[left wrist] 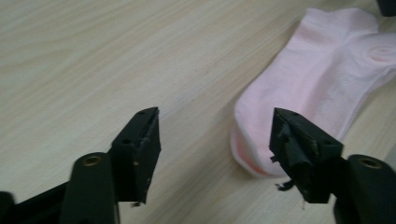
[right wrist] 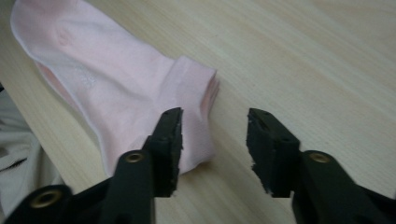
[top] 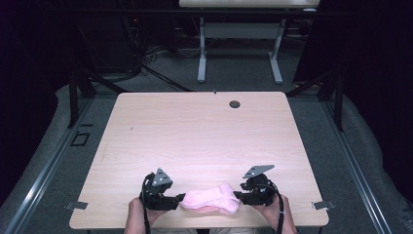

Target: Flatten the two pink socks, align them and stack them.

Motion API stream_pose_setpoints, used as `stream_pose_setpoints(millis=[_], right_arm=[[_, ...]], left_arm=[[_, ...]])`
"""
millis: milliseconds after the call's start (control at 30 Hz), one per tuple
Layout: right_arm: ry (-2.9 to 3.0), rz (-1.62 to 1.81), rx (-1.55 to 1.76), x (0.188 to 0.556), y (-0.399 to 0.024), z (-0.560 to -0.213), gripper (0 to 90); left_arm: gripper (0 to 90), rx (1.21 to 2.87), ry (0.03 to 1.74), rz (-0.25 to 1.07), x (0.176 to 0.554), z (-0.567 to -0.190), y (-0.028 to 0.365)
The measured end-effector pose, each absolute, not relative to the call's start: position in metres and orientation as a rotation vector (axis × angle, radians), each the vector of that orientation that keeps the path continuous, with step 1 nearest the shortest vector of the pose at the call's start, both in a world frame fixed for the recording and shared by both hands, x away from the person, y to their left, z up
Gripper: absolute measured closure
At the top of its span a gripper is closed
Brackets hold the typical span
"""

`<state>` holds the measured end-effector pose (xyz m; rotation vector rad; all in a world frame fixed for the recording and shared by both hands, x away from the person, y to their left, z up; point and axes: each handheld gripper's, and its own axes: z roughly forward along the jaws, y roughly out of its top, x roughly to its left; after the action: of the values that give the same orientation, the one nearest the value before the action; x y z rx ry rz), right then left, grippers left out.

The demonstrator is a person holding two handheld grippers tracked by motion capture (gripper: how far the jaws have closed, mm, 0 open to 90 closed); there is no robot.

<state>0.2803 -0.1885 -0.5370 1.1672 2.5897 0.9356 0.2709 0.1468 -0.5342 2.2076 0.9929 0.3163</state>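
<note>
A pink sock lies flat on the light wooden table, close to its front edge, between my two grippers. My left gripper sits at the sock's left end with its jaws open. In the left gripper view, the left gripper has the sock beside its right jaw, unpressed. My right gripper is at the sock's right end, also open. In the right gripper view, the right gripper has its left jaw over the sock's cuff, and bare wood shows in the gap.
A round cable hole sits near the table's far edge. Another table stands behind on the grey floor, with dark frames at both sides. Light cloth of the person's clothing shows past the table's front edge.
</note>
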Motion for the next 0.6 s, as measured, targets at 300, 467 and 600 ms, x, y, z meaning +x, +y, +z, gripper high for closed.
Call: stream_pose_setpoints(millis=[300,467,600], right_arm=[[2.463,0.958,1.178,0.282,-0.210,-0.526,17.5],[2.401,0.944,1.211,0.282,-0.230,-0.524,9.8],[2.361,0.910,1.239,0.284,-0.246,-0.529,3.7]], left_arm=[[16.0,2.161,1.040,0.383,0.275,-0.522,0.178],[14.9,2.146,1.105,0.427,0.278,-0.524,0.201],[12.2,2.147,1.181,0.457,0.283,-0.532,0.222]])
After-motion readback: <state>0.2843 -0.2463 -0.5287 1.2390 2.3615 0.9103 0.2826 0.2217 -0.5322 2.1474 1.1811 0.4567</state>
